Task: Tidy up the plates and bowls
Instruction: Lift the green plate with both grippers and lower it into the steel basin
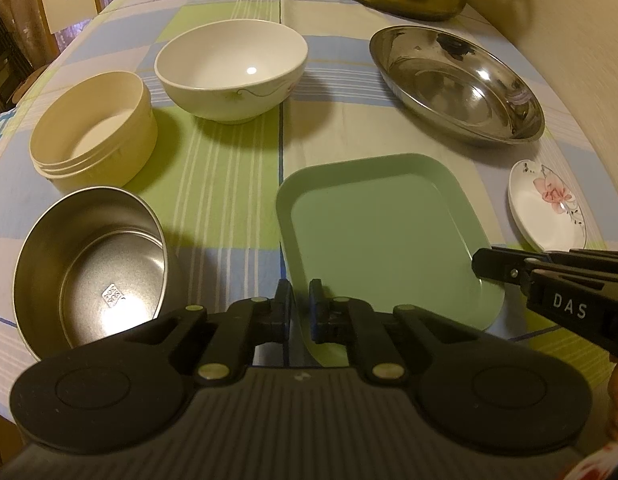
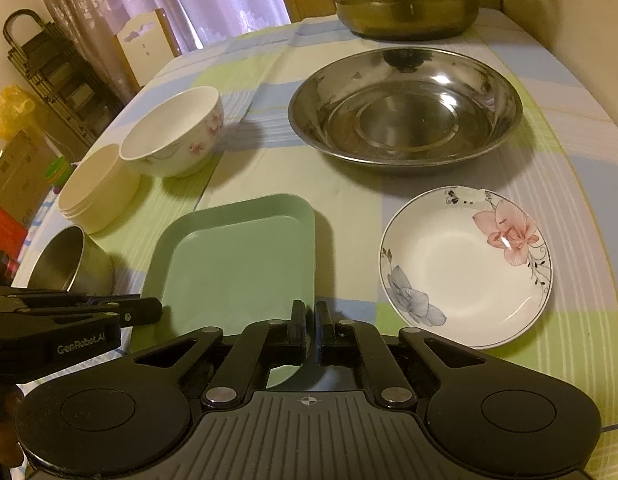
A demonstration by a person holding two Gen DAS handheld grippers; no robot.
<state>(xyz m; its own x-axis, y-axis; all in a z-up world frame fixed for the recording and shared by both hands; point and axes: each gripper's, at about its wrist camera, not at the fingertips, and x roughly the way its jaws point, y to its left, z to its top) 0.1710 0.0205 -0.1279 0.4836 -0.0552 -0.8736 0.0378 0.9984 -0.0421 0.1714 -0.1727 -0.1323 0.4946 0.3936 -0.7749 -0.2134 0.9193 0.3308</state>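
A pale green rectangular tray (image 1: 389, 240) (image 2: 237, 264) lies on the checked tablecloth at the near middle. My left gripper (image 1: 300, 304) is shut on the tray's near left rim, and a strip of green shows between its pads. My right gripper (image 2: 311, 320) is shut on the near right corner of the same tray. Each gripper shows at the edge of the other's view: the right gripper (image 1: 485, 264) and the left gripper (image 2: 149, 312). A flowered white plate (image 2: 465, 268) lies right of the tray. A wide steel dish (image 2: 405, 108) sits behind it.
Left of the tray stand a steel bowl (image 1: 89, 264), a cream round container (image 1: 89, 128) and a white ceramic bowl (image 1: 229, 60). A large metal pot (image 2: 405, 0) stands at the table's far edge. A chair back (image 2: 145, 44) and a folding rack (image 2: 49, 64) are beyond the table on the left.
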